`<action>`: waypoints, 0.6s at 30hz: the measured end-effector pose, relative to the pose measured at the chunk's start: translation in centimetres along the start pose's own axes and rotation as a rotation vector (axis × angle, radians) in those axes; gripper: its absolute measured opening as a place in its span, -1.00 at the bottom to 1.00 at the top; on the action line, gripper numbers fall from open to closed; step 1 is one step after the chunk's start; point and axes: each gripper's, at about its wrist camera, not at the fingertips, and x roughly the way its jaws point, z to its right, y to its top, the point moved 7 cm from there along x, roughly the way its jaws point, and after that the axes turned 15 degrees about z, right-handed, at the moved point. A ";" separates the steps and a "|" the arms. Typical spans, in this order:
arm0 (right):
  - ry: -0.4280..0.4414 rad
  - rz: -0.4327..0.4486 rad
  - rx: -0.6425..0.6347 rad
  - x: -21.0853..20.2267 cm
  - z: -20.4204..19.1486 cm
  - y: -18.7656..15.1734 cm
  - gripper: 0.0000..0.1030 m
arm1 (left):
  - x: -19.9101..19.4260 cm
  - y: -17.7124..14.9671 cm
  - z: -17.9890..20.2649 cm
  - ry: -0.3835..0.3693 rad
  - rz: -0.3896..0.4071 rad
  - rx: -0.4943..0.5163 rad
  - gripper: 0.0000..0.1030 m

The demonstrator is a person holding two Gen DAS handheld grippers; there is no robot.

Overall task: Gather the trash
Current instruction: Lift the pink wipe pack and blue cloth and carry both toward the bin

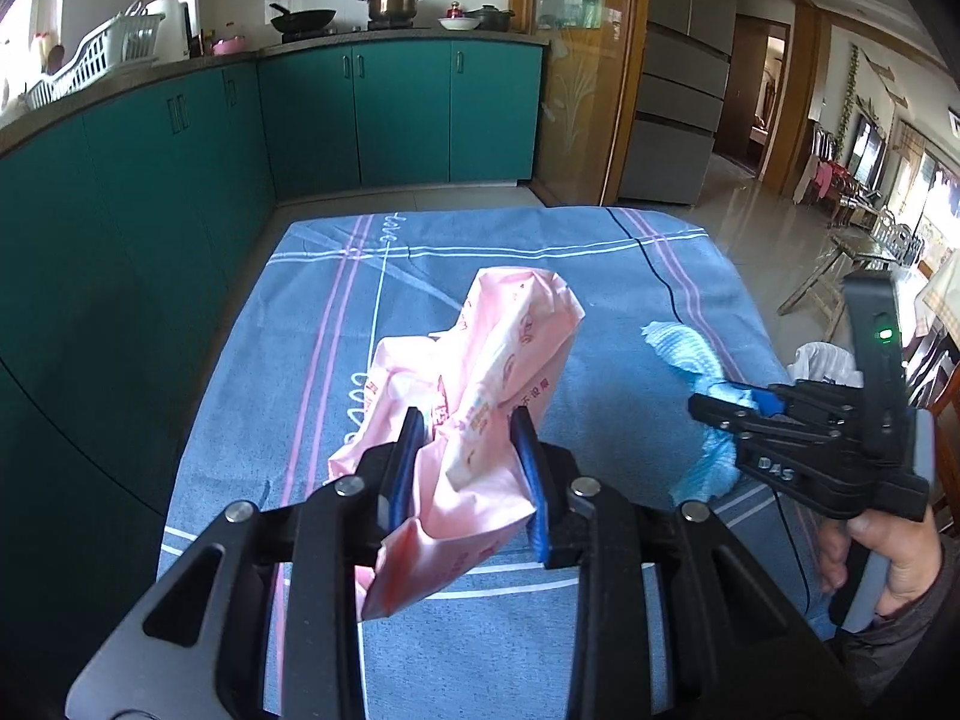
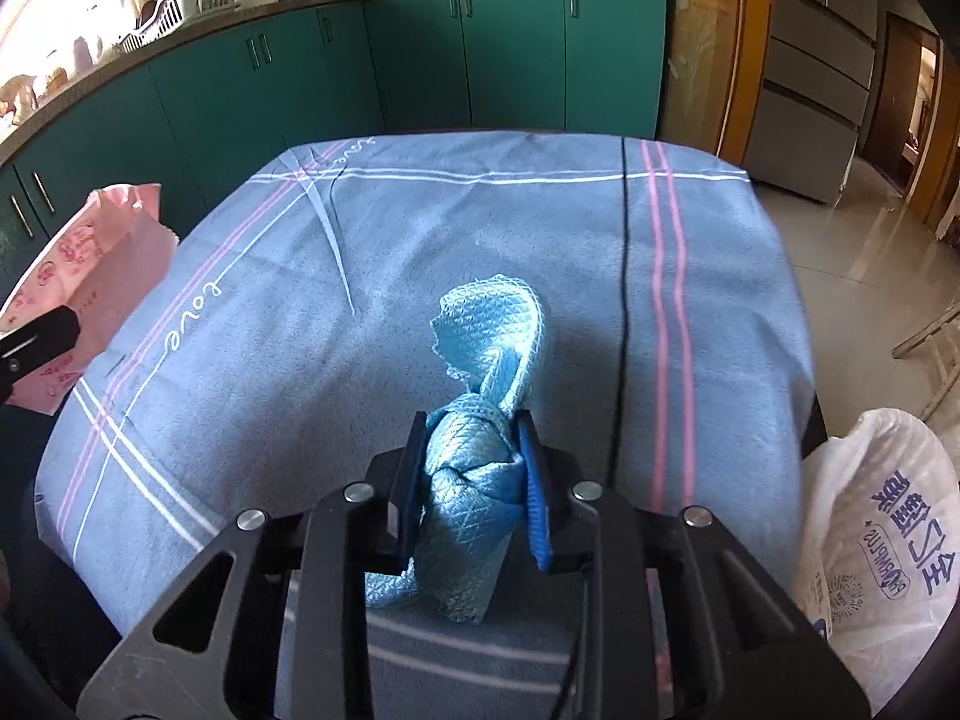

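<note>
Trash is being collected: left gripper [image 1: 468,456] is clamping a pink wrapper [image 1: 480,384], right gripper [image 2: 474,468] is clamping a blue cloth [image 2: 480,480]; both are awaiting the bag [image 2: 876,516].

A crumpled pink printed plastic wrapper [image 1: 480,396] is held raised above the blue striped cloth. A twisted light-blue textured paper towel [image 2: 480,468] is pinched upright, near a white plastic bag [image 2: 882,528].

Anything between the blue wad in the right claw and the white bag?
Nothing visible. The right claw is shut on the blue wad over the cloth; the white bag sits just off the cloth's right edge, with only bare cloth between. The bag's mouth isn't in view.
</note>
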 end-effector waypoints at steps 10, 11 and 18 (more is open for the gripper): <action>-0.039 0.118 0.059 -7.1 4.3 0.8 -0.44 | -1.9 0.7 2.4 -0.017 0.045 0.045 -0.40; -0.049 0.133 0.067 -8.0 4.9 0.9 -0.44 | -2.3 1.0 2.9 -0.019 0.055 0.053 -0.40; -0.158 0.246 0.108 -15.1 10.3 1.4 -0.44 | -4.5 2.9 6.8 -0.052 0.127 0.101 -0.40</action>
